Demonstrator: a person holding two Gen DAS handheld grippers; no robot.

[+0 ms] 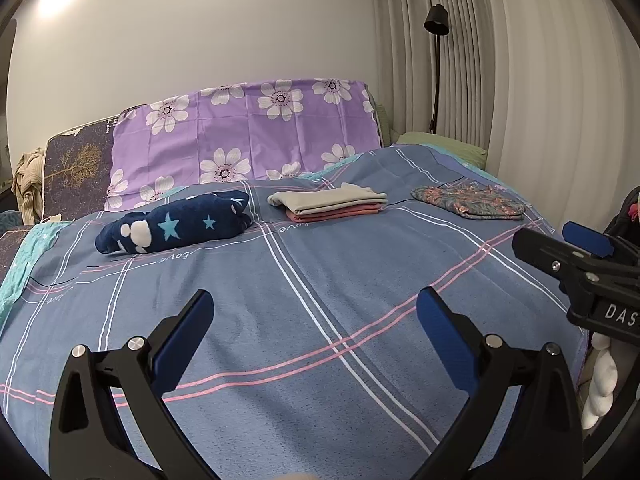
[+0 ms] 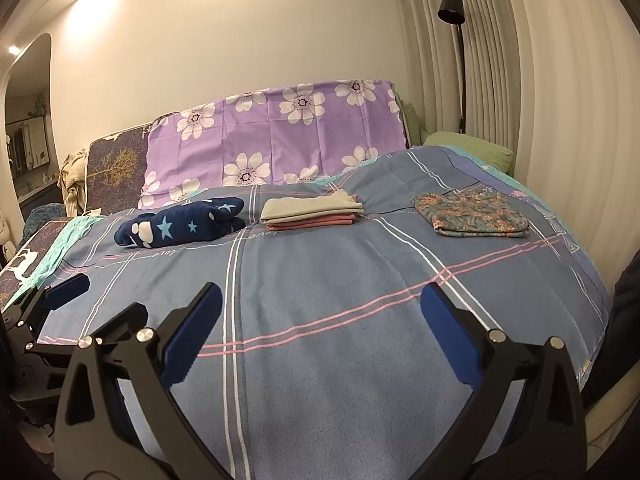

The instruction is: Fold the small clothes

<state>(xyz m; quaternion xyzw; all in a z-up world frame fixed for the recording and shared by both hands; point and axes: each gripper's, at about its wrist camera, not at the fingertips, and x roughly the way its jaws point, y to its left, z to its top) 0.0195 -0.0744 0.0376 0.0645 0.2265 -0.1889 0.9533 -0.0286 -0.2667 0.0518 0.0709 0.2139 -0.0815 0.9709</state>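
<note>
We are holding both tongs, left tongs [image 1: 316, 312] and right tongs [image 2: 320, 308], wide open and empty over the bed [image 1: 320, 300]; three folded piles, the star-print bundle [image 1: 176, 222], grey-and-pink stack [image 1: 328, 202] and floral garment [image 1: 470, 202], are lying far across it.

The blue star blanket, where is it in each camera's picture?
Left wrist view: the star blanket lies left of centre on the bed, beyond the open left gripper.
Right wrist view: the star blanket lies at far left on the bed, beyond the open right gripper.
Shared landmark: the folded stack just to its right.
</note>
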